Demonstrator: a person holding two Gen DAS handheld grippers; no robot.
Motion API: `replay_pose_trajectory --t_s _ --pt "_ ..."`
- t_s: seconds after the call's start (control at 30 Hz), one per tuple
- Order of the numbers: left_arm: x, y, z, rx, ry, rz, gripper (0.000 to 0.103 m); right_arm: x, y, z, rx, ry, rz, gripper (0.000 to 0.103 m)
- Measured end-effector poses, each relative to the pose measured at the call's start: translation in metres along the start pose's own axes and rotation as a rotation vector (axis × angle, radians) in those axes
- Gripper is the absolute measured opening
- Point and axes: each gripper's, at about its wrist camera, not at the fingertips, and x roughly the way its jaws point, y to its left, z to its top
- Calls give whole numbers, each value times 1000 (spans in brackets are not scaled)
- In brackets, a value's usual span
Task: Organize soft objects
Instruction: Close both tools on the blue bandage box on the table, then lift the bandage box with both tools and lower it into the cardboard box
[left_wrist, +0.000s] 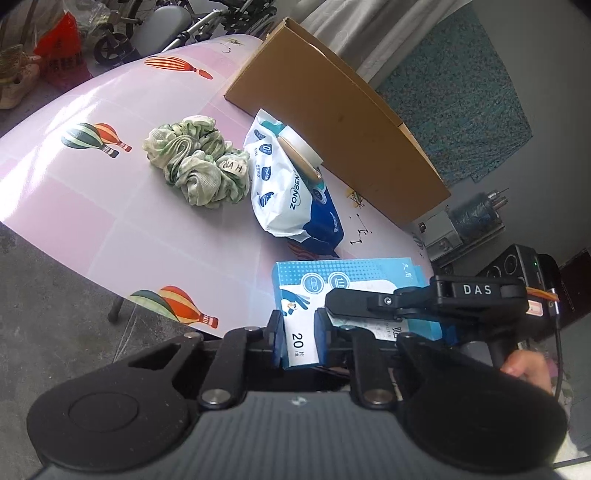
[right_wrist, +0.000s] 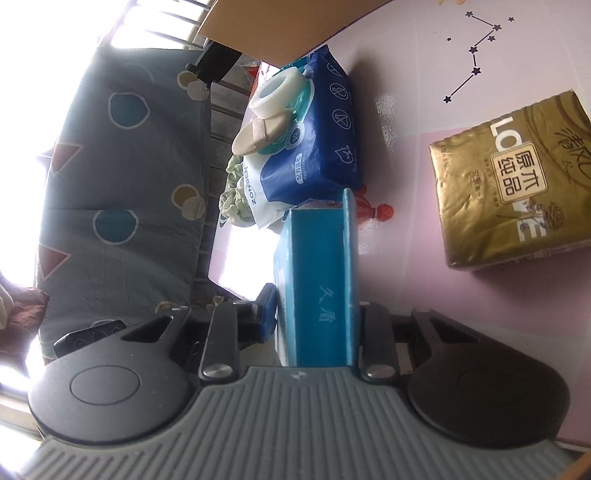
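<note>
Both grippers clamp one light-blue cardboard box (left_wrist: 354, 291) at the near table edge: the left gripper (left_wrist: 300, 341) has its jaws pressed on the box's narrow white flap, the right gripper (right_wrist: 314, 314) grips its blue side. Beyond spreads the pink balloon-printed table (left_wrist: 110, 206), bearing a long brown cardboard carton (left_wrist: 332, 122), a gold tissue pack (right_wrist: 513, 184), a blue-and-white wipes pack (left_wrist: 291, 199) beside a crumpled green-white cloth (left_wrist: 195, 162), and a white tape roll (right_wrist: 277, 90) atop the wipes.

Left gripper (left_wrist: 300, 341): black linkage arms, silver pivot screws, blue finger pads (left_wrist: 277, 341), grey ribbed body. Right gripper (left_wrist: 354, 306): black, white "DAS" marking, orange wire, green LED.
</note>
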Motion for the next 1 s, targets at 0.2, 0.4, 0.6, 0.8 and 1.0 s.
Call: replay_pose_trajectory --t_s 0.2,0.4,0.6,0.8,1.0 --pt "-15 11 3 -77 -49 -40 54 -18 -3 1 29 -33 110 19" --pt "-10 23 3 -206 -23 -169 43 -29 -11 3 78 -50 225 18" --pt "-1 32 2 -361 4 -374 30 -37 -11 3 71 -78 292 19" --pt "-11 32 9 -378 -27 -393 26 -51 -11 7 67 -96 281 33" --pt "-15 23 23 -312 -42 -351 25 -58 -19 7 93 -126 220 45"
